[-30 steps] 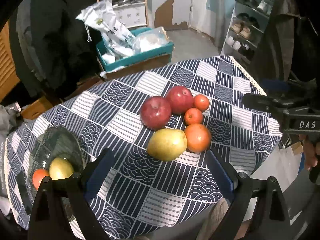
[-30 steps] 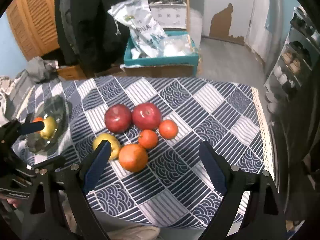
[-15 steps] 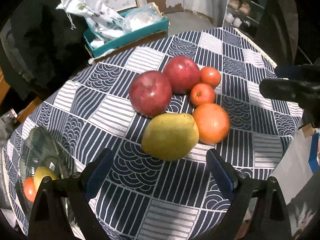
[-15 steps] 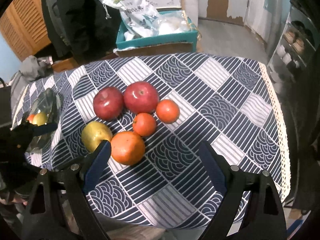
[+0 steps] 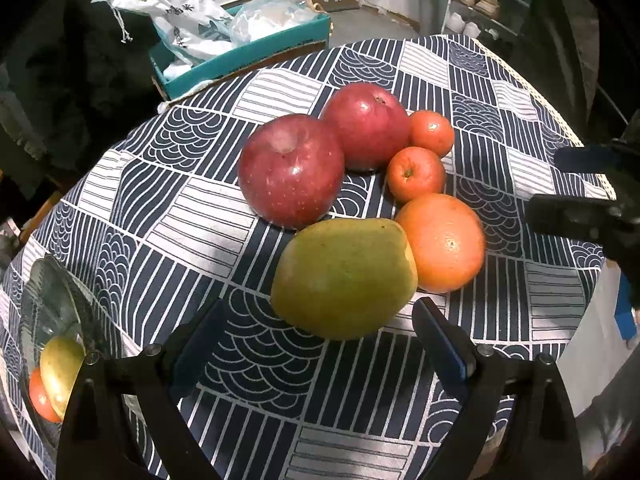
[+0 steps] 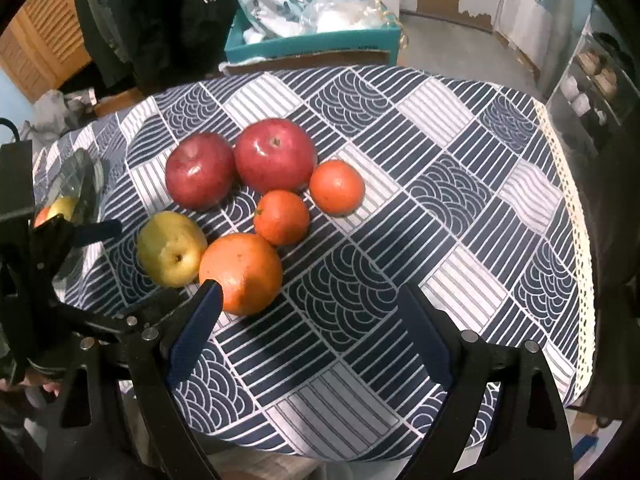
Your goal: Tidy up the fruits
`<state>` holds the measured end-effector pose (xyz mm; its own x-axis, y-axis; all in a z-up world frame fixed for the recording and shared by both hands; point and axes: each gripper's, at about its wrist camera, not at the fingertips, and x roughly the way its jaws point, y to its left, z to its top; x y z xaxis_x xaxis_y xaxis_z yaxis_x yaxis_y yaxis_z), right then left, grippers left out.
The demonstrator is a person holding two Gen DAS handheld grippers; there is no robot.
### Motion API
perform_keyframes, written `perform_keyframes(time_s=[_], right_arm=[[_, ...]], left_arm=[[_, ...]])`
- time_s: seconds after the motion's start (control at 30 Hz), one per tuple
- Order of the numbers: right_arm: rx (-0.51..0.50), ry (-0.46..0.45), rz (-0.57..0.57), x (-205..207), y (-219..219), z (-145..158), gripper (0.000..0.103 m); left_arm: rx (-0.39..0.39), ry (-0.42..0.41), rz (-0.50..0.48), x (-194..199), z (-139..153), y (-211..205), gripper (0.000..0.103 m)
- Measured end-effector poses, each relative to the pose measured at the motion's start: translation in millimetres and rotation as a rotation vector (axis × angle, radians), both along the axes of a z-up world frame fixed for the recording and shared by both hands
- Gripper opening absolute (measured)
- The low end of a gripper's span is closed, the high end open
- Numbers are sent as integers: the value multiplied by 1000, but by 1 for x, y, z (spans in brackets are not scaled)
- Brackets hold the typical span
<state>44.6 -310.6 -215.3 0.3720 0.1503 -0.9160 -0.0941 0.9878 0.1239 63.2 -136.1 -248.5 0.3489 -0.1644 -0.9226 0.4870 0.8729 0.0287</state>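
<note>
A yellow-green pear (image 5: 344,276) (image 6: 171,254) lies at the near side of a fruit cluster on the patterned tablecloth. Beside it are an orange (image 5: 442,242) (image 6: 241,273), two red apples (image 5: 291,170) (image 5: 366,125) and two small tangerines (image 5: 415,174) (image 5: 432,133). My left gripper (image 5: 320,316) is open and empty, its jaws on either side of the pear's near end. My right gripper (image 6: 310,298) is open and empty, just right of the orange. A glass bowl (image 5: 48,308) (image 6: 78,178) at the left holds a pear and a tangerine.
The round table's lace-trimmed edge (image 6: 576,216) runs along the right. Beyond the far edge stands a teal box (image 6: 312,40) with plastic bags. A shoe rack (image 5: 476,4) stands at the back right. The right gripper shows at the right of the left wrist view (image 5: 584,188).
My left gripper has moved forward and down to the pear, which now sits between its jaws. My right gripper has also come closer to the fruit cluster.
</note>
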Motion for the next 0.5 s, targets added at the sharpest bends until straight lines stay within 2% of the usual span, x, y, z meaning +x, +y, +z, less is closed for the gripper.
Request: perform_keyframes(time_s=[0.5], right_arm=[[1, 26, 14, 8, 4, -12, 89]], left_arm=[[-8, 20, -22, 11, -15, -8, 94]])
